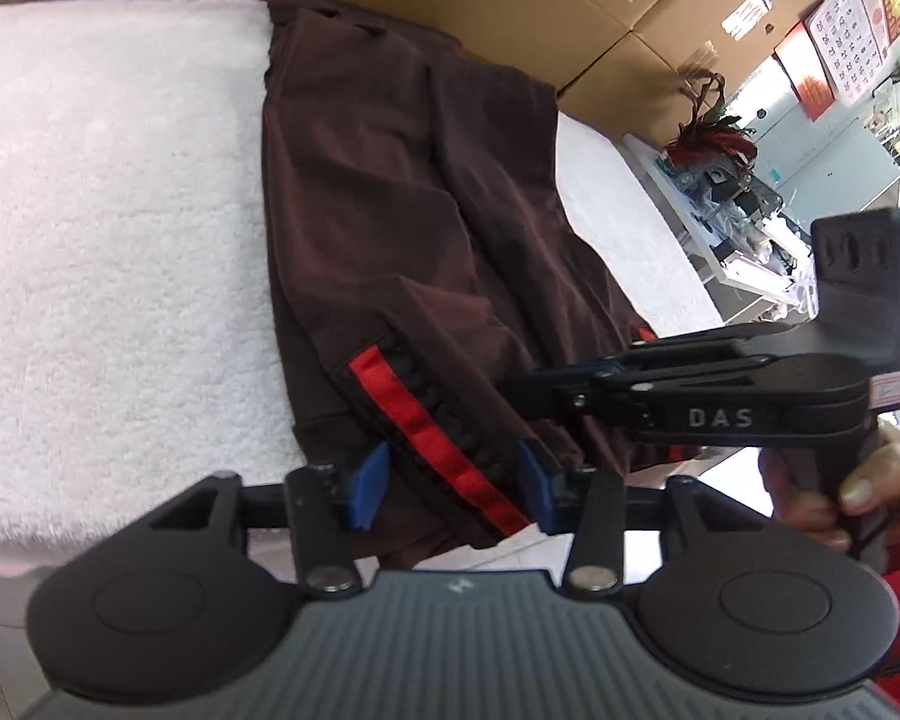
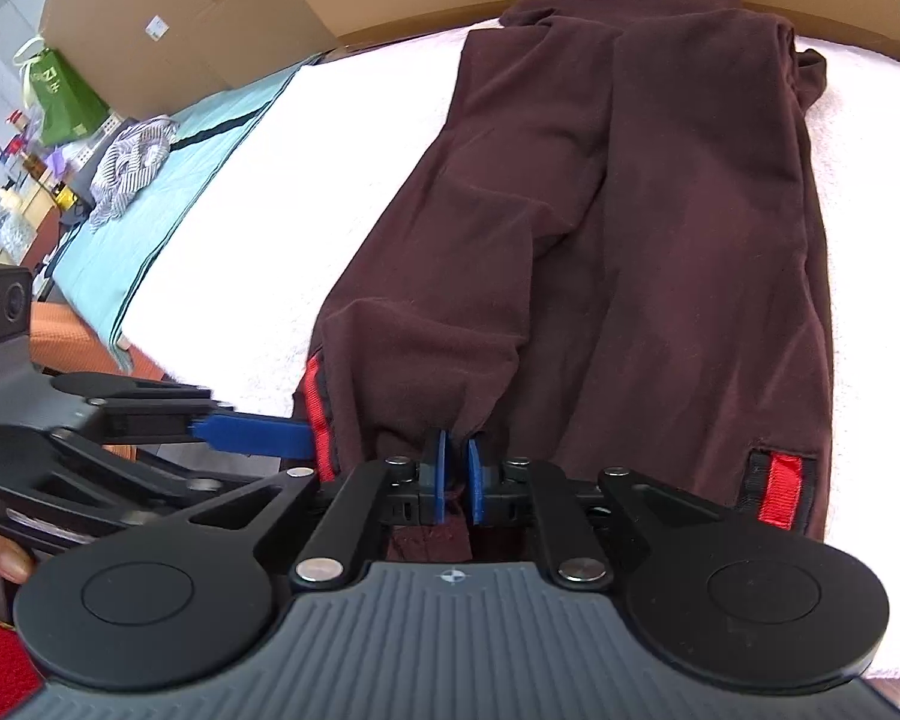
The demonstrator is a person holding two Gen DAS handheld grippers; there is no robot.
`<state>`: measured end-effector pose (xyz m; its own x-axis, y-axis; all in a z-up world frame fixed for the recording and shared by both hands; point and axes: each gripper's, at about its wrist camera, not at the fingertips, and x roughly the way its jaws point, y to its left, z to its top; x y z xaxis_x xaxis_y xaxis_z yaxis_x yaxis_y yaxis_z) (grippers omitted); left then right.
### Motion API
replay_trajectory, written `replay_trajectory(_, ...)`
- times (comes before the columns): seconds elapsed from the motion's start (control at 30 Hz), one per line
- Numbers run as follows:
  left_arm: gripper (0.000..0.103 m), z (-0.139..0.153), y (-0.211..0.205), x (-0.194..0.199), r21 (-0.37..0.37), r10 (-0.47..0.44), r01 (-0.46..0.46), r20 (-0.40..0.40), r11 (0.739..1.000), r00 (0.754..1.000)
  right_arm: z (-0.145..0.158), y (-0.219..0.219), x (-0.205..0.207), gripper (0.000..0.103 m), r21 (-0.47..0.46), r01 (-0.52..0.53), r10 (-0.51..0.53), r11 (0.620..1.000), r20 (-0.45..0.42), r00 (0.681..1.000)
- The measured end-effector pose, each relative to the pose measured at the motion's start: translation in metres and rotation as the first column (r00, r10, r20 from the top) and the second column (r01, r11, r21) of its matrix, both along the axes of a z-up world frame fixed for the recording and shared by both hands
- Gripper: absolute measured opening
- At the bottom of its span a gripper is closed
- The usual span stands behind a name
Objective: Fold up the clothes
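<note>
Dark maroon trousers [image 1: 402, 192] with red-and-black trim lie lengthwise on a white fleecy cover [image 1: 108, 228]. In the left wrist view my left gripper [image 1: 450, 489] stands open. Its blue pads [image 1: 369, 489] straddle the near hem and a red stripe [image 1: 426, 426] without pressing it. In the right wrist view my right gripper [image 2: 456, 477] is shut on a bunched fold at the near edge of the trousers [image 2: 630, 228]. The left gripper [image 2: 303, 441] comes in from the left, its blue finger by another red stripe [image 2: 313, 402]. The right gripper [image 1: 546, 384] reaches into the cloth from the right.
Large cardboard boxes [image 1: 570, 6] stand behind the surface. A teal sheet [image 2: 150, 198] with a striped cloth [image 2: 129, 165] lies to the left, and a green bag [image 2: 60, 93] sits beyond it. A calendar [image 1: 858, 30] and cluttered shelves [image 1: 732, 192] are at the right. A hand [image 1: 858, 480] holds the right gripper.
</note>
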<state>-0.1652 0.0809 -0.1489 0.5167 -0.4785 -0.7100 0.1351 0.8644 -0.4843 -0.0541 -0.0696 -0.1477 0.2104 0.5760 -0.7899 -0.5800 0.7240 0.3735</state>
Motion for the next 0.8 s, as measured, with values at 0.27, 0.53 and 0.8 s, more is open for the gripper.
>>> replay_trajectory(0.27,0.0,-0.002,0.04,-0.011,0.057,0.082,-0.08,-0.025,0.995,0.996,0.004,-0.008,0.002,0.006,0.041,0.026,-0.026,0.999,-0.004,1.0)
replay_trajectory(0.53,0.016,0.028,0.03,-0.017,-0.089,-0.033,0.041,0.086,0.995,0.996,-0.004,-0.003,-0.005,0.009,-0.014,-0.009,0.008,1.0,-0.016,1.0)
replay_trajectory(0.8,0.032,0.001,-0.008,-0.003,0.1,-0.123,0.114,0.08,0.988,0.989,0.02,-0.017,-0.009,0.018,0.011,0.027,-0.027,1.0,0.098,0.995)
